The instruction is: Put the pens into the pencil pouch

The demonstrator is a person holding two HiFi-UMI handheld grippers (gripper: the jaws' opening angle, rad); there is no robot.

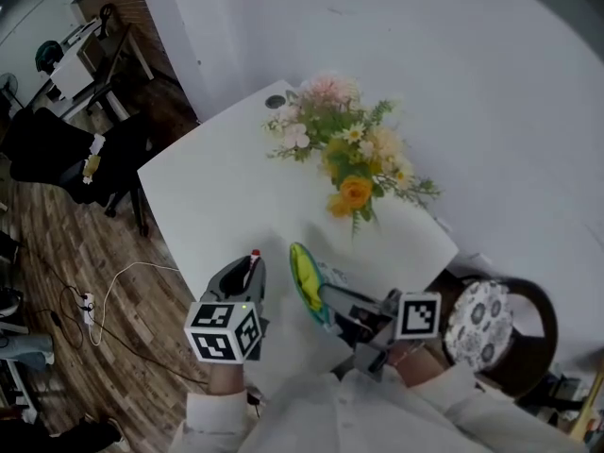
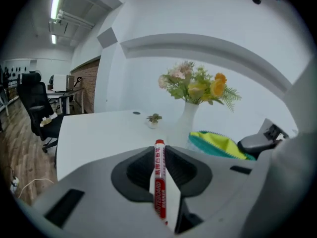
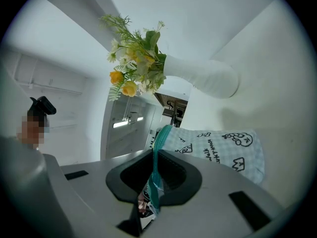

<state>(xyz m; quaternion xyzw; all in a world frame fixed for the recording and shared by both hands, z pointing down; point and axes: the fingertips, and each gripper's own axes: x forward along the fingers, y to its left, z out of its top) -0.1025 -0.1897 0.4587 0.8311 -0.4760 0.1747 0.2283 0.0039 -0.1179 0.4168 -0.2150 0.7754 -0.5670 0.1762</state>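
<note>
Hiding behind the right gripper (image 1: pixel 332 306), the lower part of the pencil pouch (image 1: pixel 304 286) is lost in the head view. Only its gaping mouth shows, just below frame centre, with a yellow-green lining and a teal zipper rim. Whether the pouch touches the table (image 1: pixel 236 187) cannot be told. The marker (image 2: pixel 159 182) is part hidden too: its back end sinks out of sight between the jaws of the left gripper (image 1: pixel 247 272), and only the red tip pokes past them.

Both white sleeves (image 1: pixel 311 413) are cut off by the bottom edge. The left gripper sits at lower left of centre, angled down toward the tabletop, its jaws clamped on the marker, just beside the pouch mouth. The right gripper, at lower right, points left across the frame, its jaws pinched on the pouch's teal zipper edge, with the checked, doodled side hanging beyond.

The table is white, and a vase (image 2: pixel 188 120) of flowers (image 1: pixel 349 159) stands near its upper right. A chair (image 1: pixel 481 324) with a patterned cushion sits at the right, and a black office chair (image 1: pixel 57 154) at upper left. A power strip (image 1: pixel 88 302) lies on the wooden floor (image 1: pixel 57 243).
</note>
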